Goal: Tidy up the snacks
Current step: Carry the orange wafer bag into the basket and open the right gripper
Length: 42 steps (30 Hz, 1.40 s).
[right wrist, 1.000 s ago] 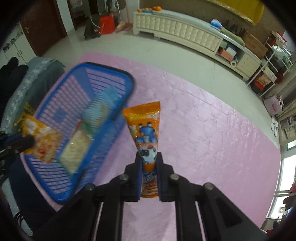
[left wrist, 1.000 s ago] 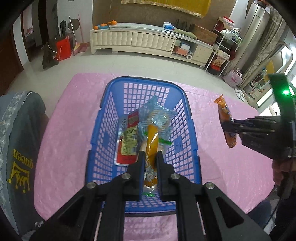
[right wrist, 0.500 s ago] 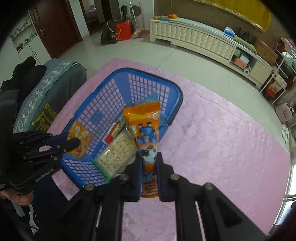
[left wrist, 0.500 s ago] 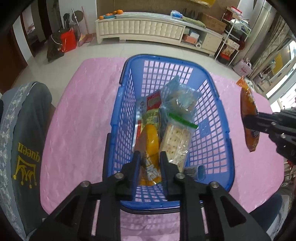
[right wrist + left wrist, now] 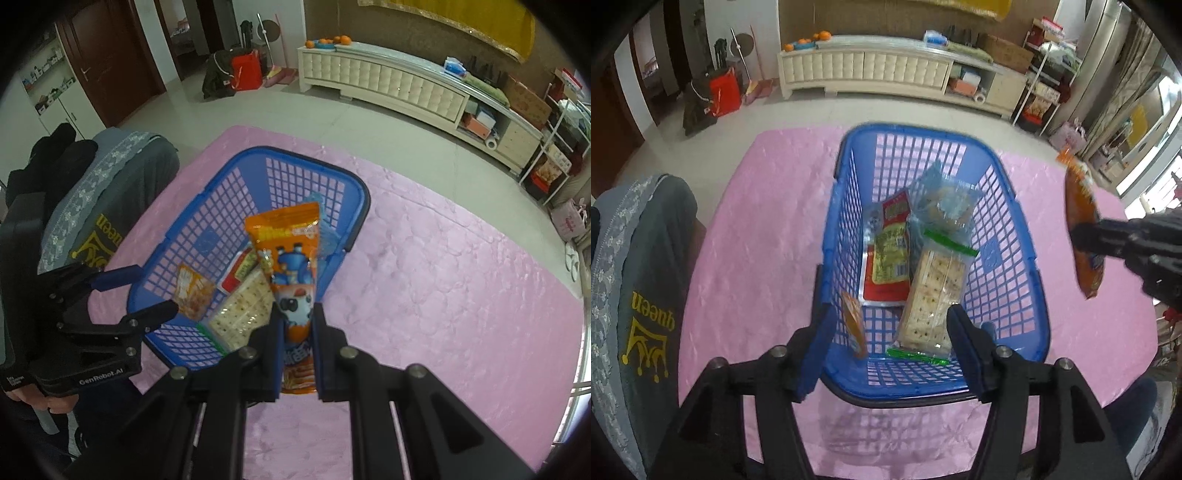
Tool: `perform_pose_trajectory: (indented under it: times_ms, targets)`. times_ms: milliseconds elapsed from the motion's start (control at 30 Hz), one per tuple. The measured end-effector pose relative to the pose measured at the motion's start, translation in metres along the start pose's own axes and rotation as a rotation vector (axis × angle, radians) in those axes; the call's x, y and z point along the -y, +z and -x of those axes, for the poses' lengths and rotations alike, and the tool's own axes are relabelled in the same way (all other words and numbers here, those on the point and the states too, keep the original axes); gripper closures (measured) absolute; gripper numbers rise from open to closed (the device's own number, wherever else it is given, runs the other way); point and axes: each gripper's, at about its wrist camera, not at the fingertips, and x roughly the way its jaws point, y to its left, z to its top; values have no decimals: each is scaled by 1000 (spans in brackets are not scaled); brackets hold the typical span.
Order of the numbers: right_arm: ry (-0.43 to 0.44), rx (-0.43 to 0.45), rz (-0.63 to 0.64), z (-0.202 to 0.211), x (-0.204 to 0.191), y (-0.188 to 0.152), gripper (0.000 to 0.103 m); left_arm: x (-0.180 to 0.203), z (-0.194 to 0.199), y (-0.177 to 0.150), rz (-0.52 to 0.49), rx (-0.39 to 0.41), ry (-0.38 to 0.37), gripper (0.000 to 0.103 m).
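A: What did the snacks look like, and where were they?

B: A blue basket (image 5: 1027, 258) with lattice walls stood on the pink cloth (image 5: 757, 229). Inside lay a long cracker pack (image 5: 932, 295) in clear wrap with green ends, a red-and-yellow packet (image 5: 890, 254) at its 9 o'clock, and a pale blue pack (image 5: 945, 203) at its 12 o'clock. A small orange packet (image 5: 854, 321) stood on edge against the basket's wall at 7 o'clock, seen from the left wrist.

A: State of the left gripper?

B: The left gripper (image 5: 890, 343) had just been opening. Its jaws stood spread over the basket's near end. The small orange packet sat just inside the left finger; contact could not be told. Nothing was pinched.

A: And the right gripper?

B: The right gripper (image 5: 297, 332) was pressed together on a tall orange pouch (image 5: 290, 254) printed with a cartoon figure. It pinched the pouch at its lower part, the pouch upright above the basket's rim at 3 o'clock from the left wrist view.
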Motion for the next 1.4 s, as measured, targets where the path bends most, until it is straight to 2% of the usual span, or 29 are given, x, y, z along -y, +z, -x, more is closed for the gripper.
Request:
perform_pose_trajectory:
  times_ms: [200,367,567,800,1200,1400]
  targets:
    - [55,6,-47,-1,-6,9,86,-13,27,3,-4,96,31,43]
    - [92,-12,-77,-14,-18,18,86,-25,32,10,-11,120,45,43]
    - [96,-13,-113,-30,-32,23,86,-47,25,18,7,126,63,43]
    - [100,-36,-140,-50,-46,27,86,-63,15,11,-6,139,82,43]
    - [105,-123,-203,-101,-63,26,86,-80,-12,3,-5,103,59,43]
    - [107,-144,-210,-114,-66,26,86,-87,-19,2,19,95,57,43]
